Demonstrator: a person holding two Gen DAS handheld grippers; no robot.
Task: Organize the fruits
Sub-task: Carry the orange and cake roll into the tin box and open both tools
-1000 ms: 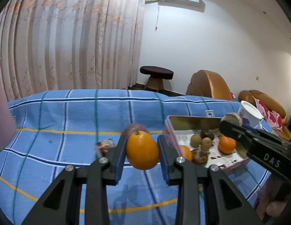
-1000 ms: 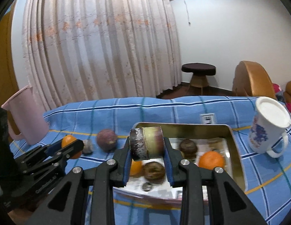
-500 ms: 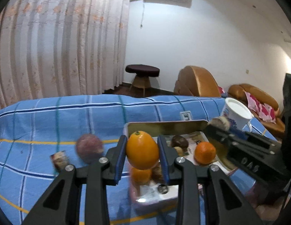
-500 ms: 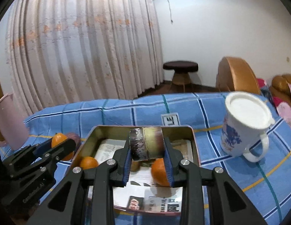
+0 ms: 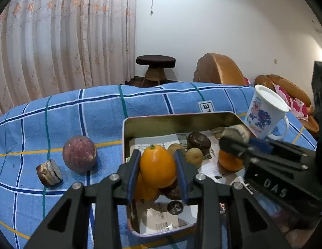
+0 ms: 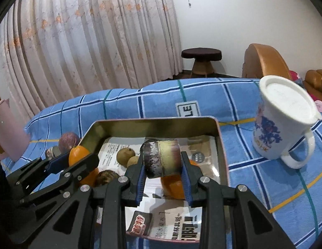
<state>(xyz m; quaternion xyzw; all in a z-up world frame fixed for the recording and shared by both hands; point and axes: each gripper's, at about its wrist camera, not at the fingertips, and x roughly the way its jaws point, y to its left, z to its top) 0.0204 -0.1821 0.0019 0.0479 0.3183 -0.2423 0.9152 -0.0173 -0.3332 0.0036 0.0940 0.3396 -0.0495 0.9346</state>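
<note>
My left gripper [image 5: 157, 167] is shut on an orange oval fruit [image 5: 157, 166] and holds it above the left part of the metal tray [image 5: 181, 120]. My right gripper [image 6: 163, 161] is shut on a short sugarcane piece [image 6: 162, 157] and holds it above the tray [image 6: 154, 124], over an orange [image 6: 174, 184]. The tray is lined with printed paper and holds oranges, two small brown fruits [image 6: 124, 154] and a dark round fruit [image 5: 199, 141]. A purple passion fruit [image 5: 79, 154] and another sugarcane piece [image 5: 49, 175] lie on the blue checked cloth left of the tray.
A white lidded mug [image 6: 283, 122] stands right of the tray; it also shows in the left wrist view [image 5: 264, 114]. A pink jug [image 6: 9, 132] stands at far left. Behind the table are curtains, a dark stool [image 5: 155, 66] and orange sofas.
Both grippers have moved in over the tray with their loads. The tray now looks closer, and the passion fruit has shifted left in the left view.
</note>
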